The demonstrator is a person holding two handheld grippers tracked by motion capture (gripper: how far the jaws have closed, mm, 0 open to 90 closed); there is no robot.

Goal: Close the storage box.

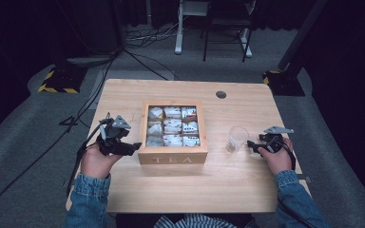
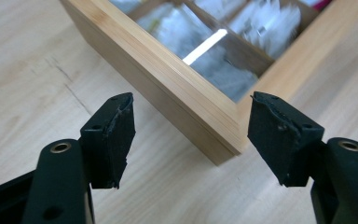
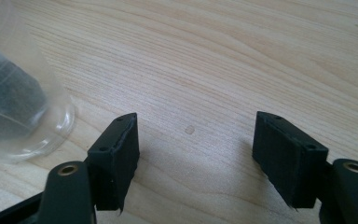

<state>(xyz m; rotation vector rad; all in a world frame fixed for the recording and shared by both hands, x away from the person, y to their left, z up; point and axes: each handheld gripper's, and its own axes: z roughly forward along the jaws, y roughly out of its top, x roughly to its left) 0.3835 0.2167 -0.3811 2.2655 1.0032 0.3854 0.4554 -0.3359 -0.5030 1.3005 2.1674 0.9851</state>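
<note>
Two tongs (image 1: pixel 134 147) (image 1: pixel 251 144) gaping empty, left by tea box (image 1: pixel 172 154) corner, right beside glass (image 1: pixel 237 137)

Wooden tea box (image 1: pixel 172 159), clear glass (image 1: pixel 237 138), table (image 1: pixel 228 183)

Open wooden tea box (image 1: pixel 172 158) mid-table, clear glass (image 1: pixel 237 138) just right.

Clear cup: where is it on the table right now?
In the high view the clear cup stands on the table's right half, between the tea box and the right gripper, just ahead of that gripper's open jaws.
</note>
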